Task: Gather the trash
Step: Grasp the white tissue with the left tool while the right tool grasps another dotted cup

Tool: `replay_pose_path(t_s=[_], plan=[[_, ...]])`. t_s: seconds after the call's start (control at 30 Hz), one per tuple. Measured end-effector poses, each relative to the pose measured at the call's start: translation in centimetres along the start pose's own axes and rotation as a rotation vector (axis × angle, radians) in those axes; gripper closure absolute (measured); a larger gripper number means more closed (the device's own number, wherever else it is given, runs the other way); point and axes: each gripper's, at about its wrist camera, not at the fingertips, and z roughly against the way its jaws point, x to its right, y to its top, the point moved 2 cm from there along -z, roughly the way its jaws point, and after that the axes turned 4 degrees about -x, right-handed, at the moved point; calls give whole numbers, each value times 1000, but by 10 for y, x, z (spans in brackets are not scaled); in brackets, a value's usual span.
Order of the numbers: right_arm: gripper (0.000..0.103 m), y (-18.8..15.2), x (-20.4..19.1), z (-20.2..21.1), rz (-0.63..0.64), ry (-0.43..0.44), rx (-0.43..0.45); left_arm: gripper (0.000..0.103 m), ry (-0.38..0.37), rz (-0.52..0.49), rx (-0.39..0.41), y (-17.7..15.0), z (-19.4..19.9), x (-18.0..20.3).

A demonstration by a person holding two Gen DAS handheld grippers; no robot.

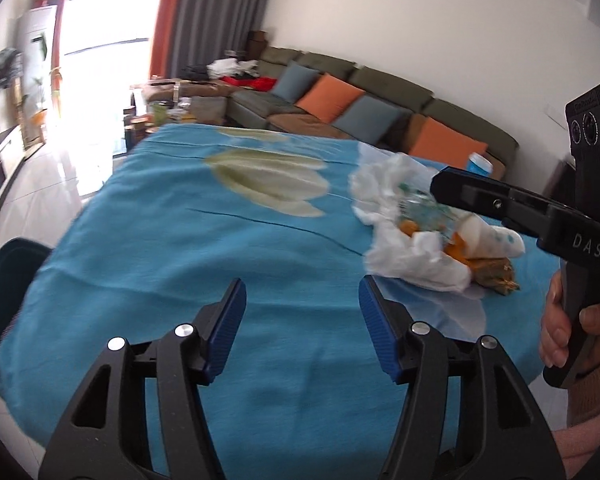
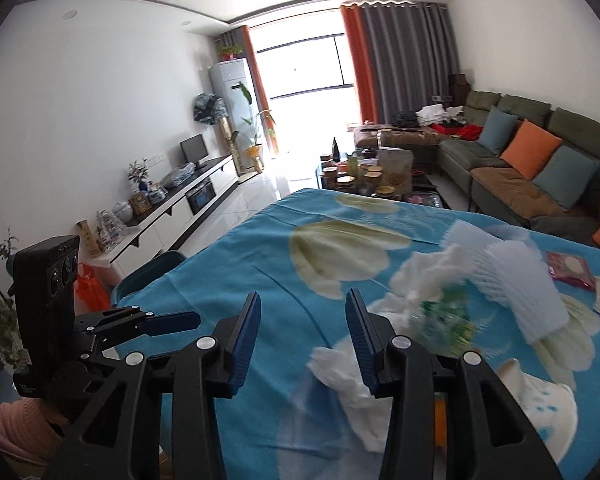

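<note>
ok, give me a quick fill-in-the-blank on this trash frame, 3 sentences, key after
1. Both the left gripper and the right gripper have their jaws ____.
2. The trash pile lies on a tablecloth whose main colour is ____.
3. In the left wrist view, the pile sits to the ____ of the left gripper.

Missing words: open; blue; right

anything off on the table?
Yes: loose trash heap strewn over the blue tablecloth: crumpled tissues, a tipped paper cup, orange scraps. Both grippers, left and right, are open and empty.
</note>
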Motion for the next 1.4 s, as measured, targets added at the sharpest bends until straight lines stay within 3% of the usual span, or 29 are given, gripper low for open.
replay_pose_path(t_s=[0.23,0.37,0.63,0.87,0.97,1.13,1.2,1.4], plan=[[61,-28,68,44,-130,-127,34,40,-73,-78,-67,11,-34,38],[60,-43,97,63,-201,-192,44,27,-67,-108,-86,18,-47,54],[60,-74,137,75,-343,-175,18,27,-25,-127,-161,27,-74,69],[61,-82,135,68,-368,-120,3,40,-46,-117,-216,26,-88,71],[67,-81,134,66,-368,-107,3,46,-55,-118,-224,25,-90,74],[84,-79,132,67,-364,-94,9,72,-101,-109,-235,24,-89,75],[91,-78,131,69,-361,-87,17,88,-123,-107,-236,23,-88,77],[100,-70,121,76,-320,-81,42,94,-135,-102,-211,22,-78,78]])
